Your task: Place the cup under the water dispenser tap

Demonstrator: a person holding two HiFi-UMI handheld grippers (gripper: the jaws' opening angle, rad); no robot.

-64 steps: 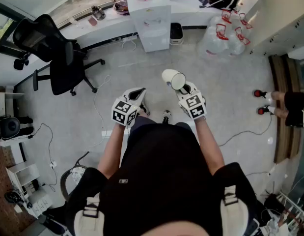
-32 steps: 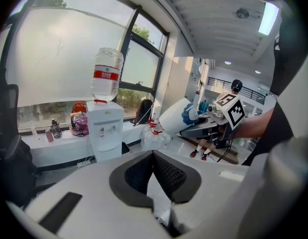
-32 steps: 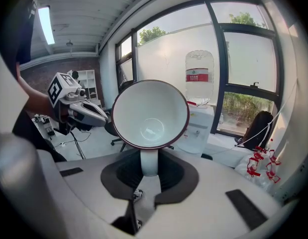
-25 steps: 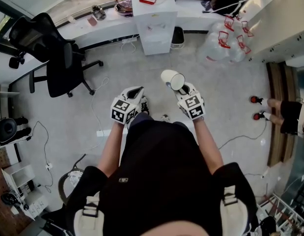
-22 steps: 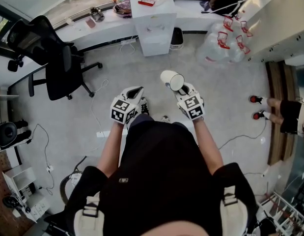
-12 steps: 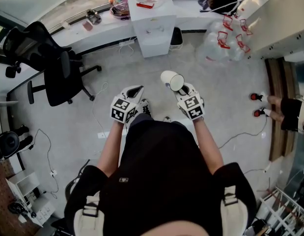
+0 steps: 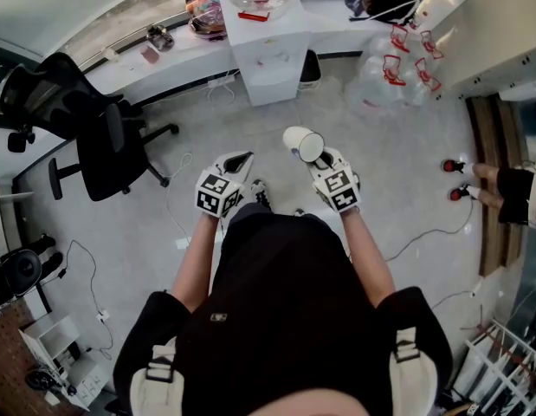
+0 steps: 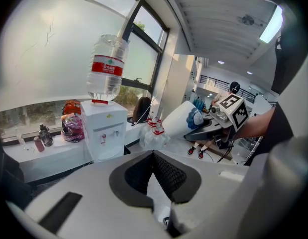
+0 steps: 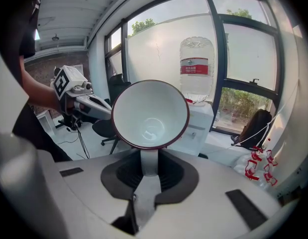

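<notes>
Dispenser point(image 7: 269, 59) nearer, cup point(image 7: 304, 142) held, bottle label point(image 9: 195, 66) unreadable

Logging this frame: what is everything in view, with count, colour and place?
water dispenser: one, white, against the window counter ahead.
bottle: one, clear with red label, inverted on the dispenser.
cup: one, white with dark red rim, in the right gripper.
office chair: one, black, floor at left.
jugs: several, clear, red-topped, right of the dispenser.
bin: one, black, beside the dispenser.
bystander: one, dark clothes, right edge.
left gripper: one, white, jaws together, empty.
right gripper: one, white, shut on the cup's handle.
</notes>
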